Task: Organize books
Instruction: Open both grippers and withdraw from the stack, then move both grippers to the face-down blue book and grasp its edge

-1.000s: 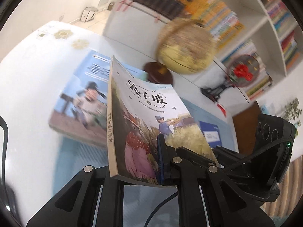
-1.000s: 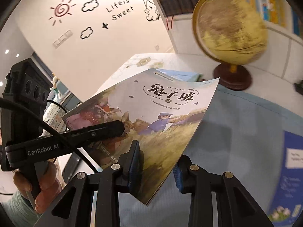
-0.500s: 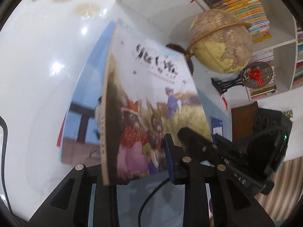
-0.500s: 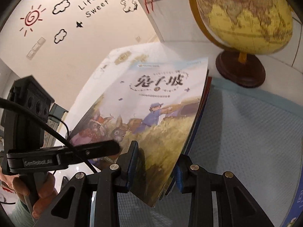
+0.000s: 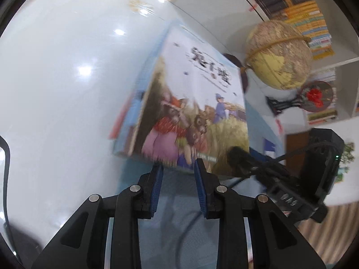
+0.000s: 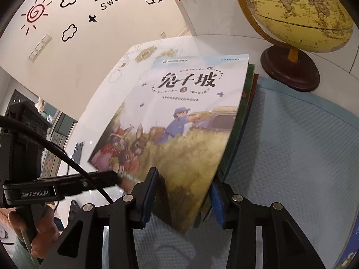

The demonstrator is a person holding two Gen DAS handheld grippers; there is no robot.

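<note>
Book (image 6: 179, 116) reads "兔子坡"; wall (image 6: 107, 22) "Life is Sweet"; left gripper (image 6: 116, 179) "GenRobot.AI".

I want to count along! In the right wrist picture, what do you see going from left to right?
The hand gripping the left gripper's handle → the left gripper → the rabbit picture book on the stack → the globe.

In the left wrist view the top book (image 5: 197, 103) is motion-blurred, its title unreadable, and it hides most of the books beneath it. The globe (image 6: 298, 11) is cut off by the right wrist picture's upper edge. The book spines (image 5: 314, 24) on the shelf are too small to read. The top book covers the stack (image 6: 244, 121) beneath except for edges
</note>
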